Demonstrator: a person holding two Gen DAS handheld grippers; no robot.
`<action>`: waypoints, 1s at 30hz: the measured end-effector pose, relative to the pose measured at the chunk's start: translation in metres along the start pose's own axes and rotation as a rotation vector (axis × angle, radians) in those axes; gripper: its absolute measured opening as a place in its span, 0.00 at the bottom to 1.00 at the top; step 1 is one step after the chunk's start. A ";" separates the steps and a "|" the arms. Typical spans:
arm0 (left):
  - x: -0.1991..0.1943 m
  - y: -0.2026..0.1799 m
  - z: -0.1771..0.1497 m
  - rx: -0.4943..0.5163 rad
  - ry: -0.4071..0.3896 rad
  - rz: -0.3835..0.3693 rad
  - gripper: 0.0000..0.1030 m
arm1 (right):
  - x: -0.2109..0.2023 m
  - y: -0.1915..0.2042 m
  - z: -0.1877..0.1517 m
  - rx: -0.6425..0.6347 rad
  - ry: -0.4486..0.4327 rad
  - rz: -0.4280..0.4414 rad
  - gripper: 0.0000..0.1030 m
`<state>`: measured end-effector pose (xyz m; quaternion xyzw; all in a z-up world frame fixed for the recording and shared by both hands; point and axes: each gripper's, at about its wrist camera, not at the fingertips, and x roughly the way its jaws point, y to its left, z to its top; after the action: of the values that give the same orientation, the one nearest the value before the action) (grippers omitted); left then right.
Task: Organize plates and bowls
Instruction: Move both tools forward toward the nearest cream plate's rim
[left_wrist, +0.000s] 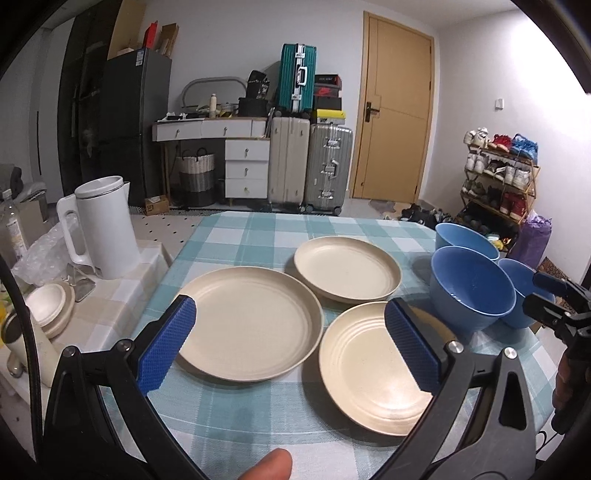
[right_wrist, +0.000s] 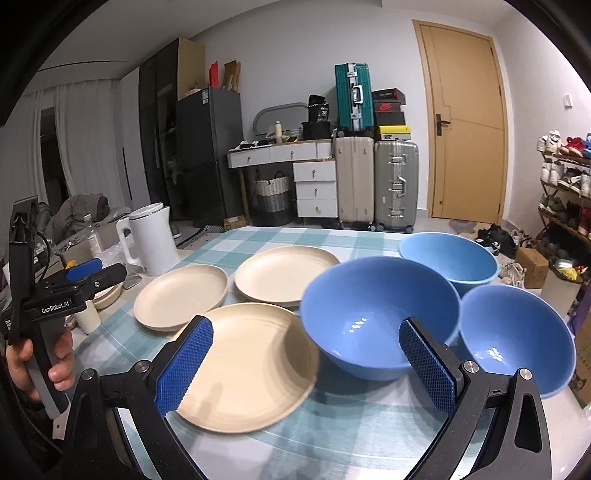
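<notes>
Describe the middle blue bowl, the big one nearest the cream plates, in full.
The middle blue bowl is the largest-looking of three blue bowls, matte outside, smooth and slightly glossy inside with small light glints near the bottom. It looks like plastic, round, deep, with a thin plain rim. It stands upright and empty on the checked tablecloth, right of the nearest cream plate. Its rim overlaps the other two bowls in view; contact cannot be confirmed. The right gripper is open in front of it, not touching.

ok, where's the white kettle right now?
The white kettle stands left of the checked table, on a side surface beyond the leftmost cream plate.
</notes>
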<state>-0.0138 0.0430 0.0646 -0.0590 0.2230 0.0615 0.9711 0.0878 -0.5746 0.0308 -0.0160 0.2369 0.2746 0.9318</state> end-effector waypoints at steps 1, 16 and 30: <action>-0.001 0.002 0.002 -0.005 0.001 0.005 0.99 | 0.003 0.004 0.005 0.000 0.006 0.007 1.00; 0.025 0.032 0.021 -0.068 0.082 0.045 0.99 | 0.045 0.044 0.047 -0.015 0.058 0.050 1.00; 0.071 0.057 0.027 -0.103 0.153 0.089 0.99 | 0.092 0.060 0.056 -0.035 0.124 0.081 1.00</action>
<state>0.0530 0.1093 0.0520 -0.1032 0.2956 0.1113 0.9432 0.1489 -0.4684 0.0446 -0.0399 0.2899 0.3146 0.9030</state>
